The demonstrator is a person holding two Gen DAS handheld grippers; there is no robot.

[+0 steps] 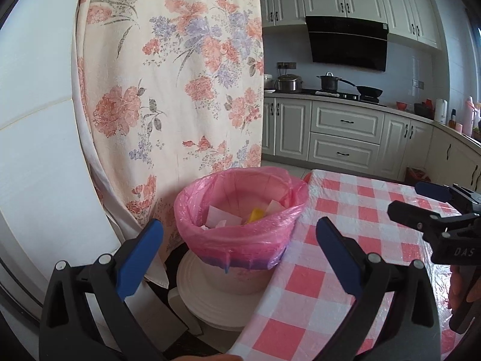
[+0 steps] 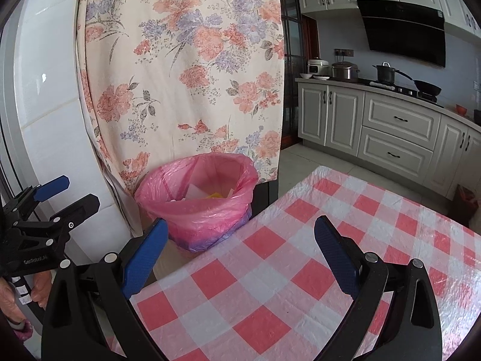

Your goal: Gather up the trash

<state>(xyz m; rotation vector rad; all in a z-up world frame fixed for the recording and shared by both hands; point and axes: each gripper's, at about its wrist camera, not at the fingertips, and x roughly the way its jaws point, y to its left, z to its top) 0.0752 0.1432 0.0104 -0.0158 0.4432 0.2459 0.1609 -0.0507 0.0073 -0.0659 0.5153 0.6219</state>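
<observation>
A small bin with a pink bag liner stands on a white stool beside the table's left edge; it also shows in the right wrist view. White paper scraps and a yellow piece lie inside it. My left gripper is open and empty, just in front of the bin. My right gripper is open and empty, above the checked tablecloth near the bin. The right gripper also shows at the right edge of the left wrist view.
A floral cloth hangs behind the bin over a white fridge. The white stool stands under the bin. Kitchen cabinets and a stove with pots lie beyond the table.
</observation>
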